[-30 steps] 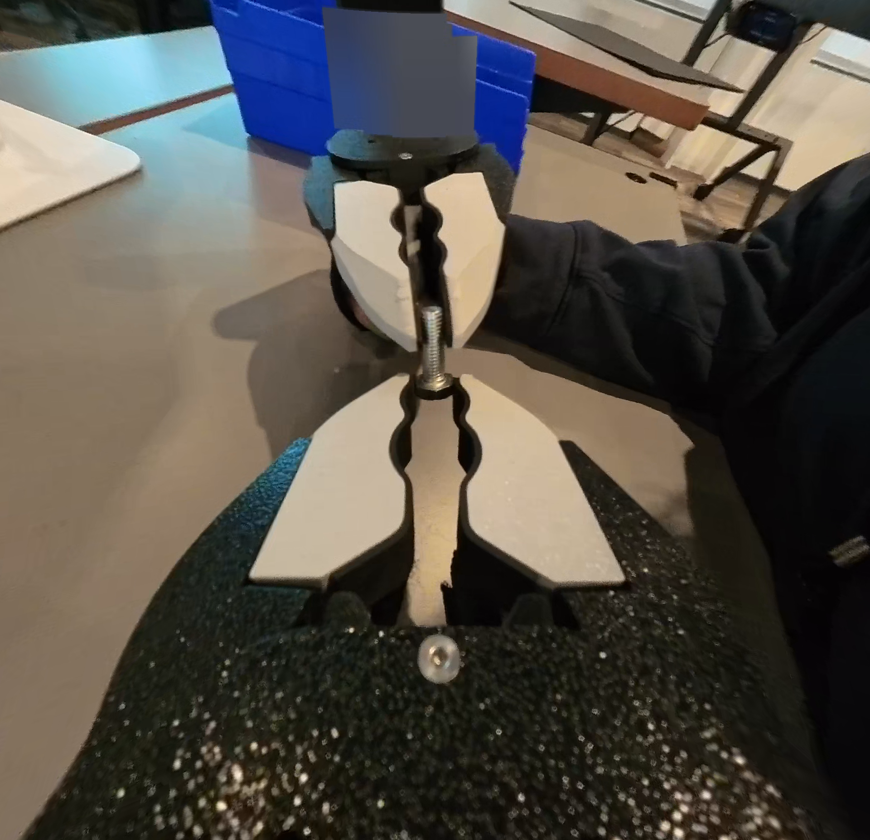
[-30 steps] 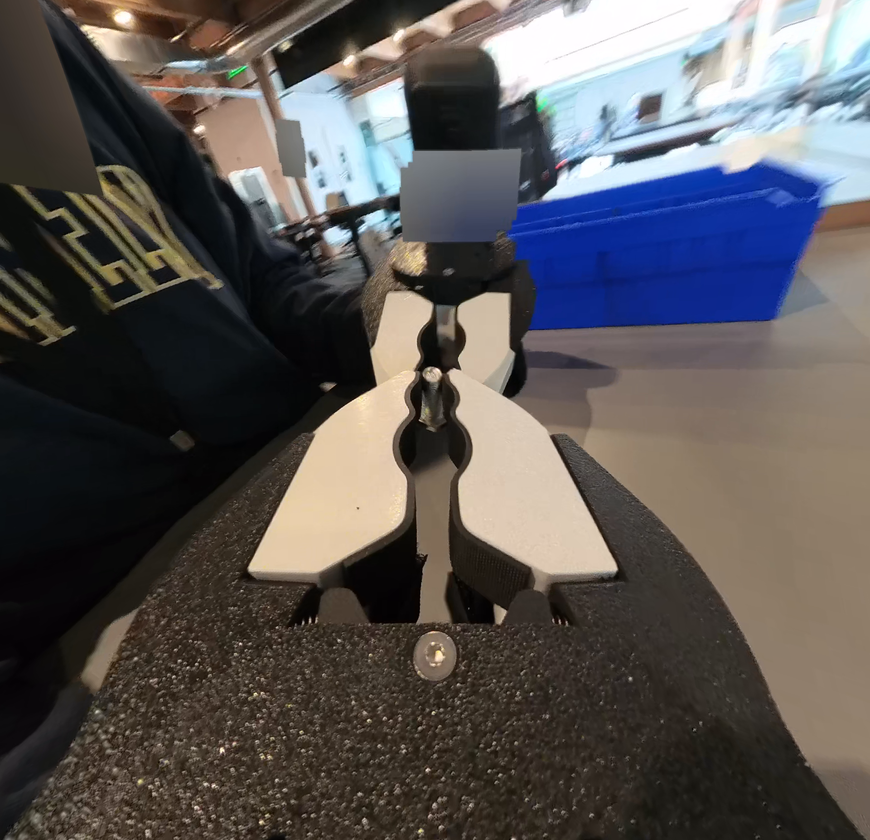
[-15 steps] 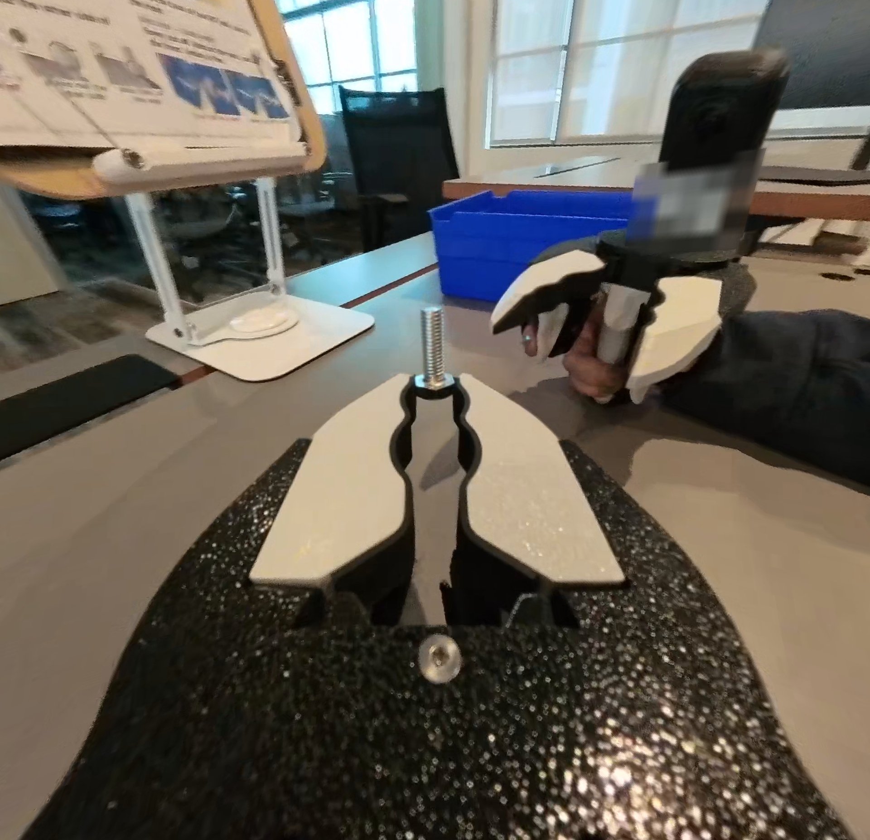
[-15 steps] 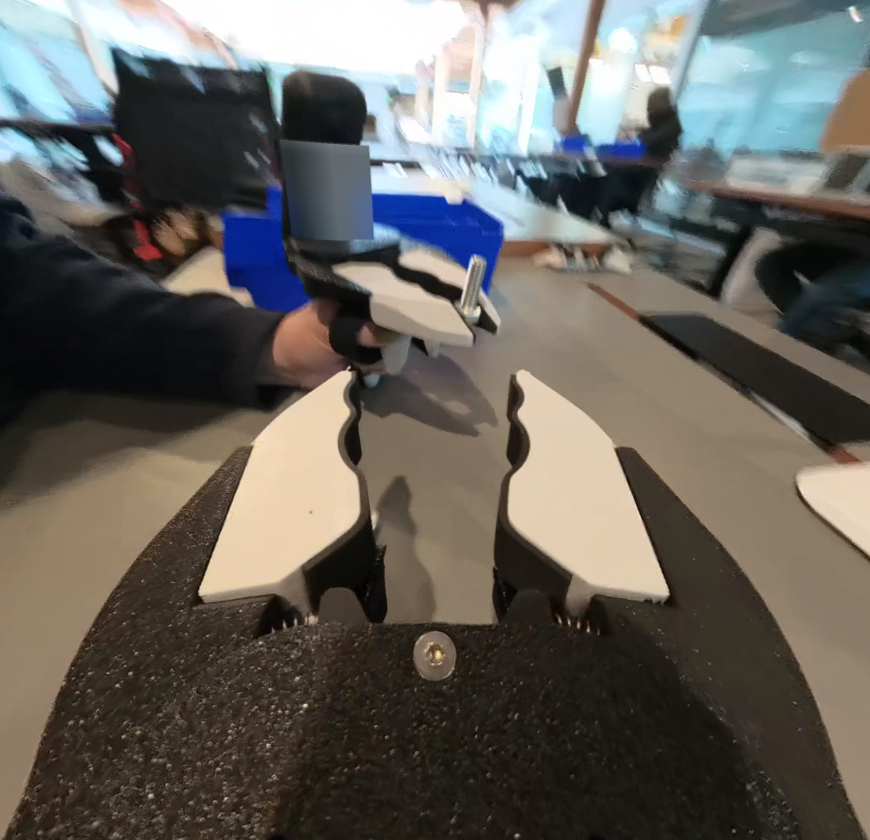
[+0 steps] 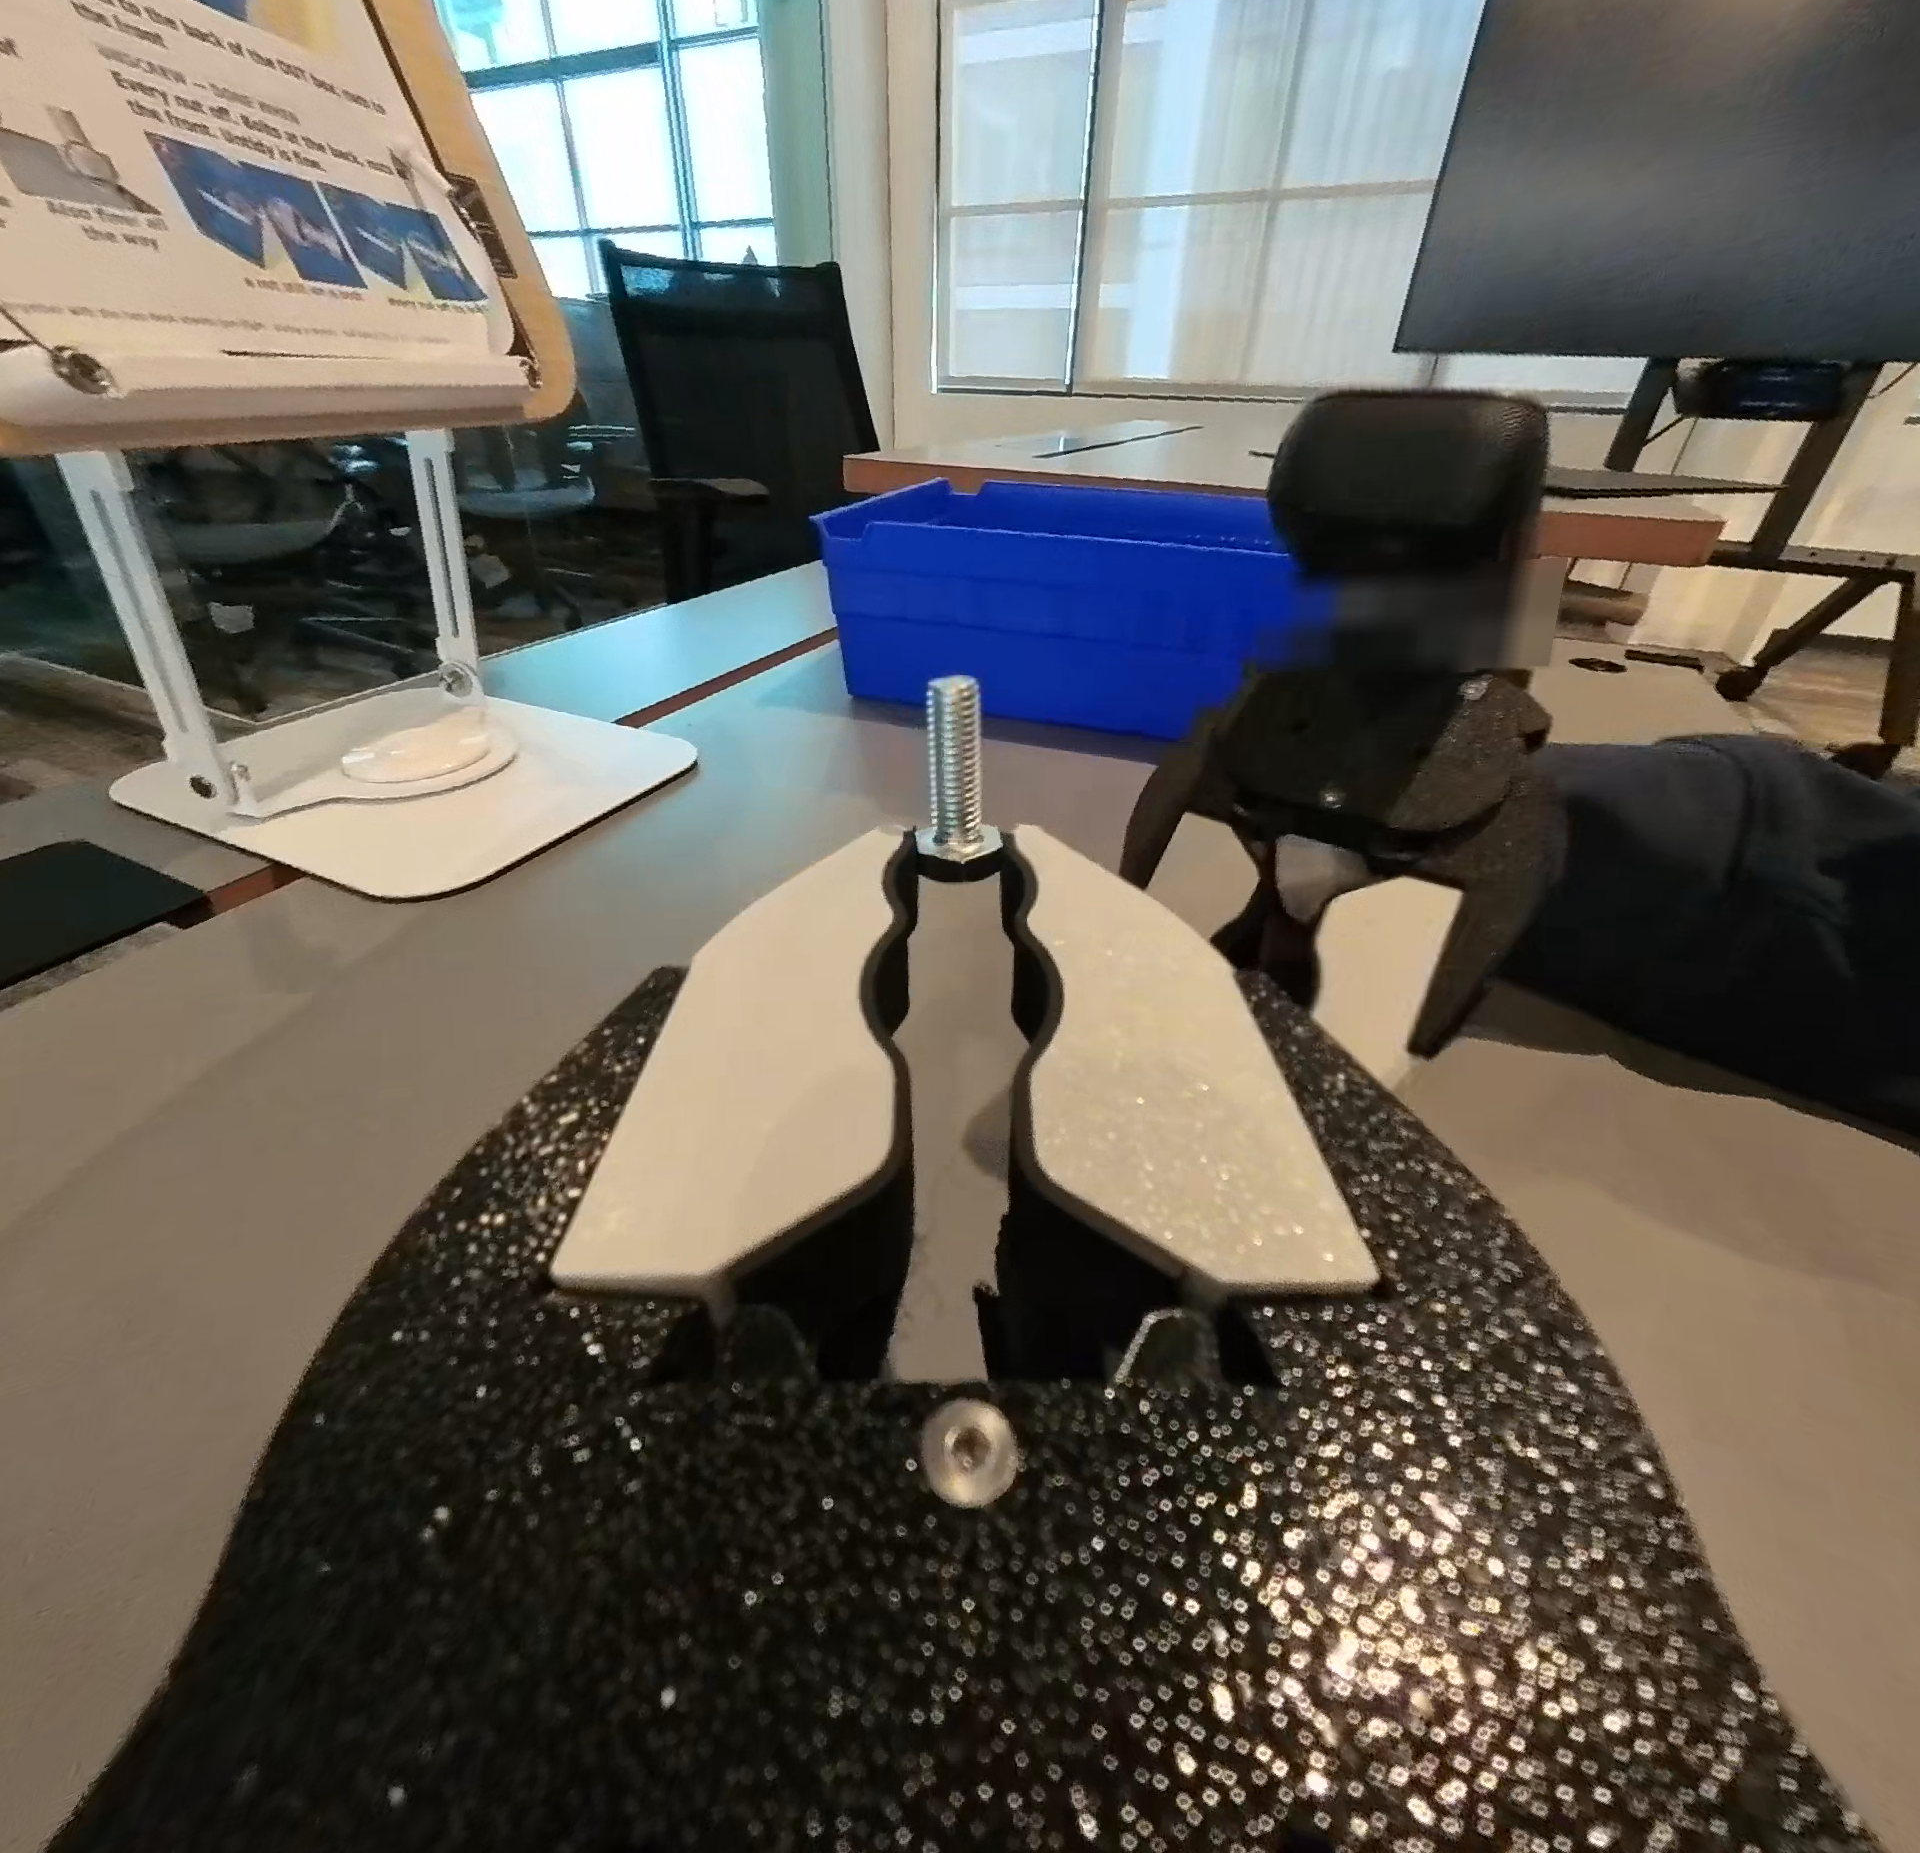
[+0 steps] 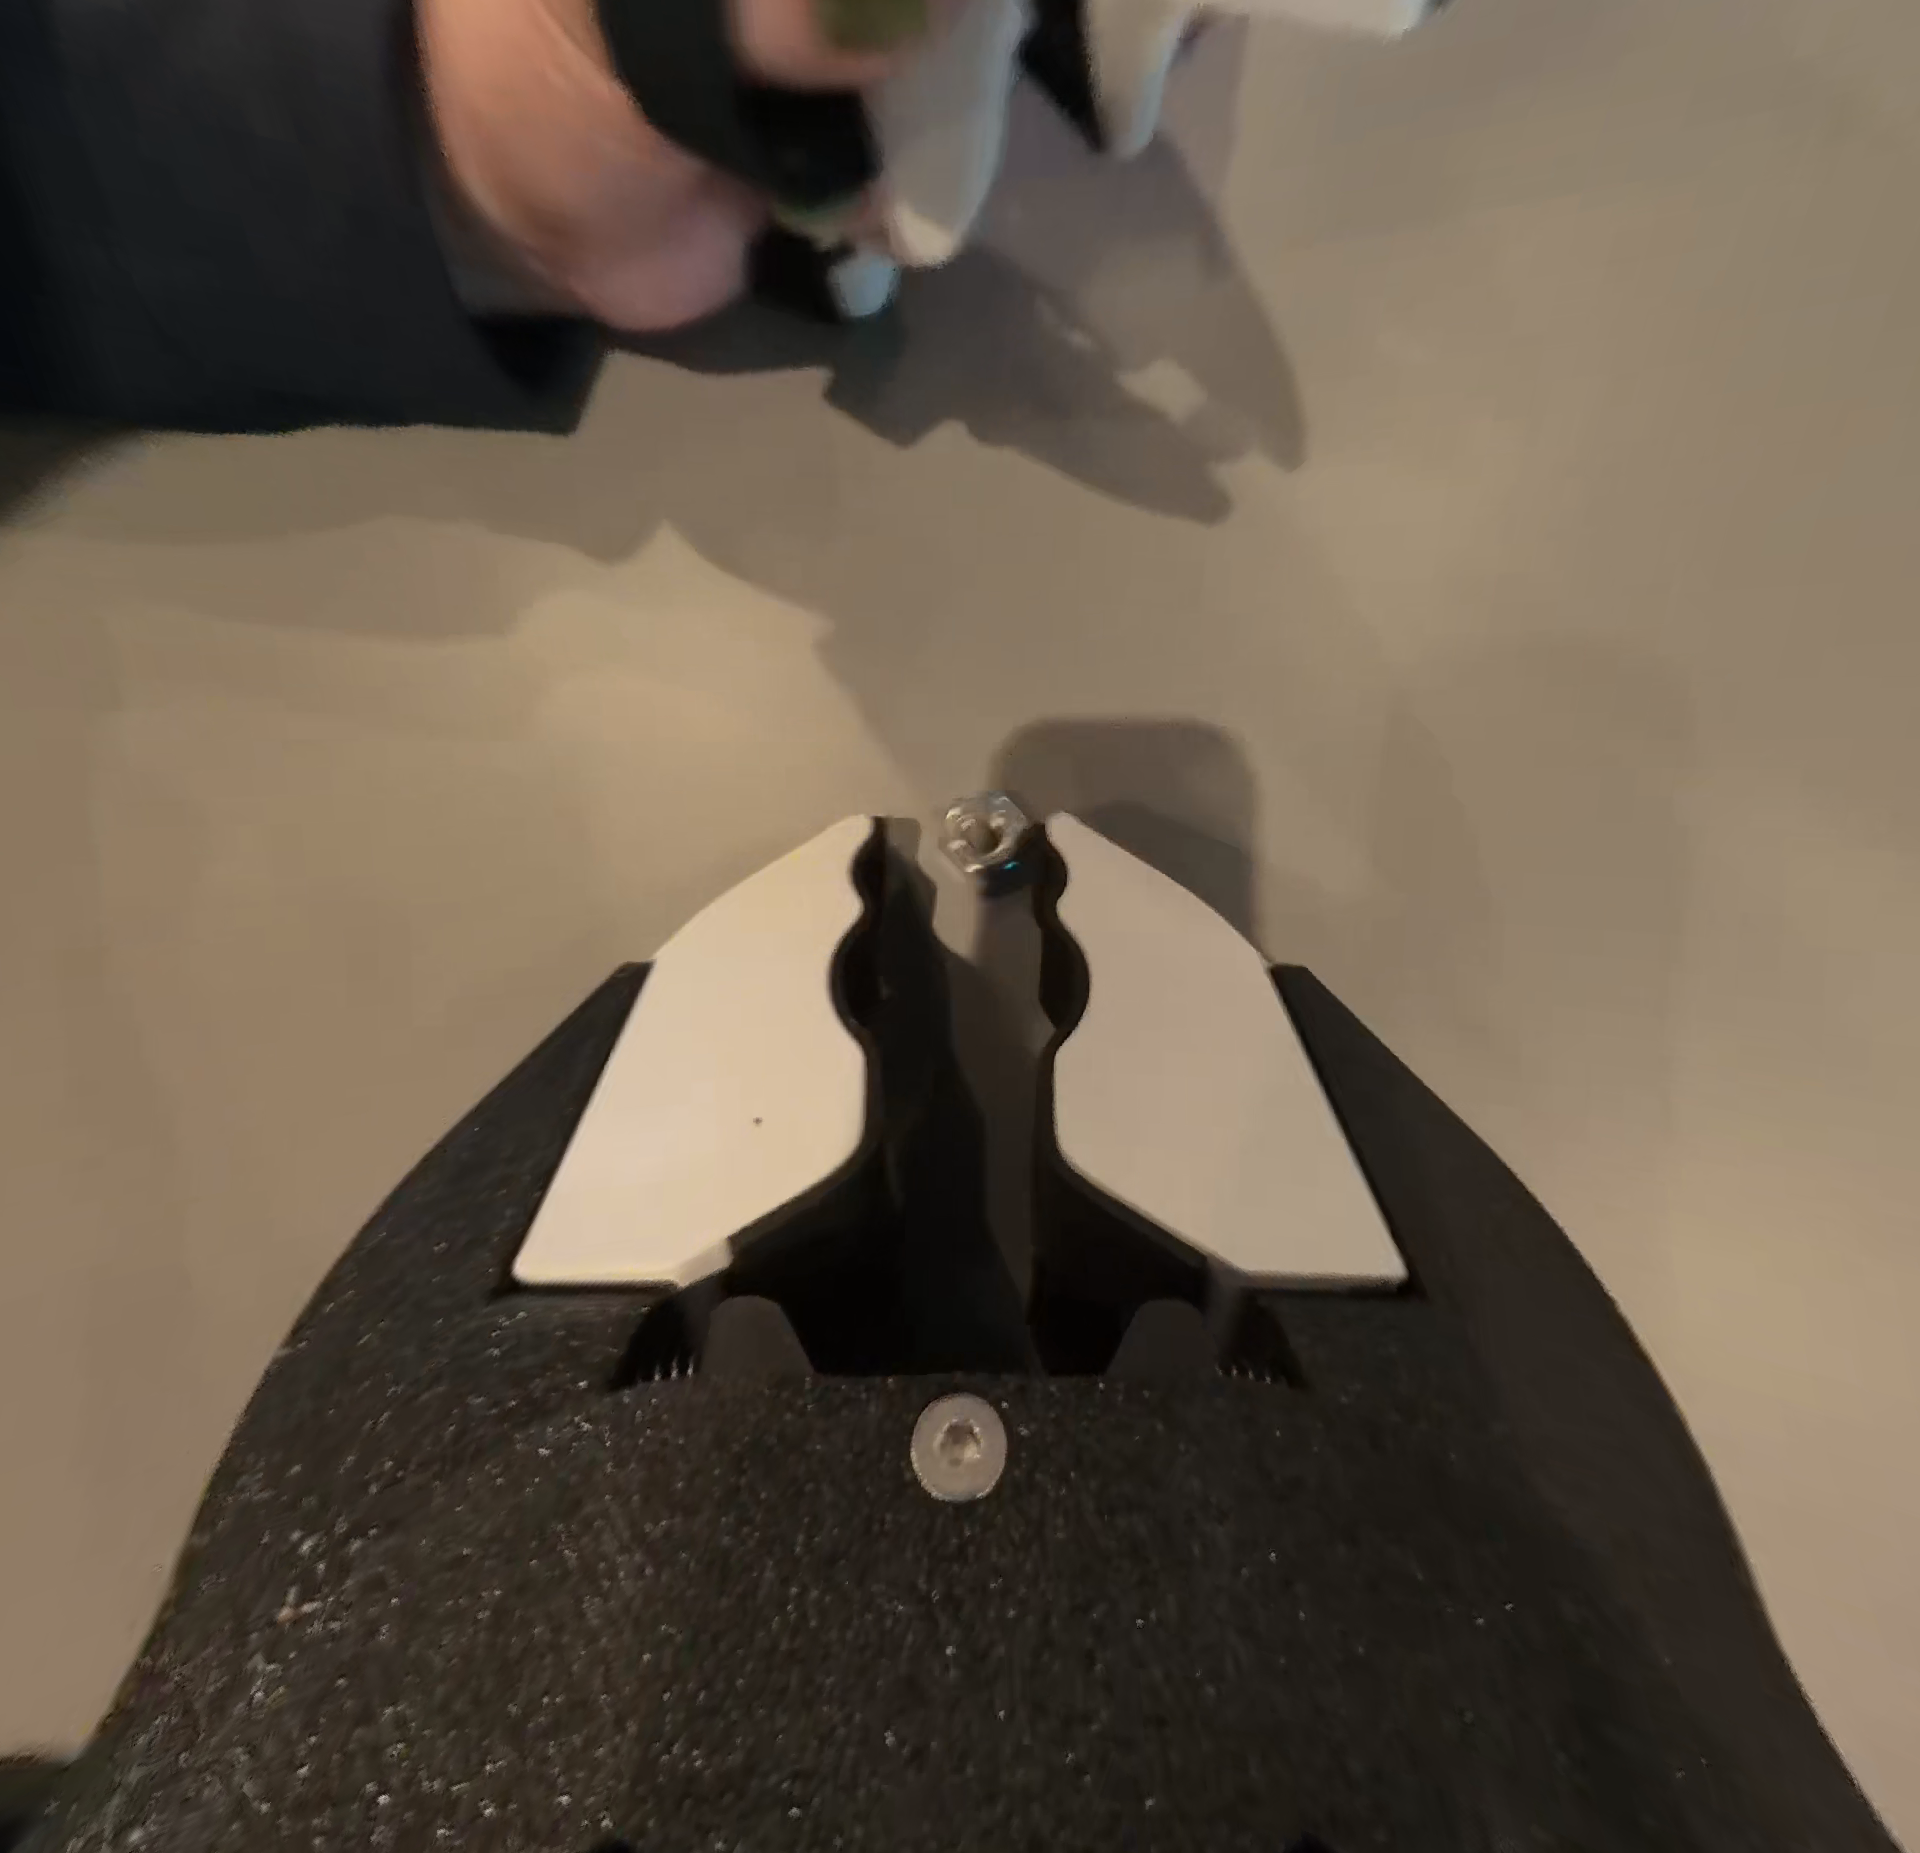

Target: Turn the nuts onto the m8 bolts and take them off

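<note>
The bolt (image 5: 954, 775) stands upright, its hex head pinched between the fingertips of the left gripper (image 5: 956, 863) and its bright threaded shank rising free above them. Around it the grey tabletop (image 5: 416, 972) lies open to the left and ahead. A white stand base (image 5: 436, 806) sits near the tabletop's left edge, and a blue bin (image 5: 1039, 619) stands farther back.

The nut (image 6: 977, 839), small, silvery and hexagonal, lies flat on the tabletop with its hole facing up. It sits just at the fingertips of the right gripper (image 6: 961, 847), closer to the right-hand finger (image 6: 1164, 1024). The two fingers are spread with a gap on the nut's left side, so they do not press it. This view is blurred. Bare tabletop surrounds the nut. A hand (image 6: 582, 162) holding the left gripper is well beyond it.
</note>
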A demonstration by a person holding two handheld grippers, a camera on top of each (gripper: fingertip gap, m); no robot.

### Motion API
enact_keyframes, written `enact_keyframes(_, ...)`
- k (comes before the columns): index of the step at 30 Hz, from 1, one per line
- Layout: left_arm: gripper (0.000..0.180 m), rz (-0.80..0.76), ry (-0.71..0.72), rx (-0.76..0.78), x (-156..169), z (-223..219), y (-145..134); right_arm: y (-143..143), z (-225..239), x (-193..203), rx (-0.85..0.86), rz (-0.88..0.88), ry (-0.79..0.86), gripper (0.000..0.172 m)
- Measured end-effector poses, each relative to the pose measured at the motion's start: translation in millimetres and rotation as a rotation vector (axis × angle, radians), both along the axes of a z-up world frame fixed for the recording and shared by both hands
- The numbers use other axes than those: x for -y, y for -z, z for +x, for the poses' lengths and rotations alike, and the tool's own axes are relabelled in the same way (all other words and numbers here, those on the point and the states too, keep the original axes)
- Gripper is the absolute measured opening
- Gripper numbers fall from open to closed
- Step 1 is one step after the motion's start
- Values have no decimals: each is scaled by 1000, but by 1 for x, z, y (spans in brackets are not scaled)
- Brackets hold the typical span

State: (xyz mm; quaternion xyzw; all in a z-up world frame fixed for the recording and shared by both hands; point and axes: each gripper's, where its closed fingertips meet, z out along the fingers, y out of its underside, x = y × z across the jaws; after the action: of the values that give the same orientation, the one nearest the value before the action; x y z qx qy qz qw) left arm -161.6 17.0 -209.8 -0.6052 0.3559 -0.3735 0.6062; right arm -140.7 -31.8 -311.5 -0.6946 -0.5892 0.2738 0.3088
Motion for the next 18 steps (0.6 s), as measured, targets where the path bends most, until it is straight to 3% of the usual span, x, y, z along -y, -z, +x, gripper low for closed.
enact_keyframes(8,14,5,111,-2,16,11,0,-6,8,-14,20,20,93,15)
enact_keyframes(14,14,3,343,-16,49,30,3,-90,30,-26,-274,196,219,14)
enact_keyframes(18,14,20,395,-99,57,39,12,-126,20,0,-364,244,126,14)
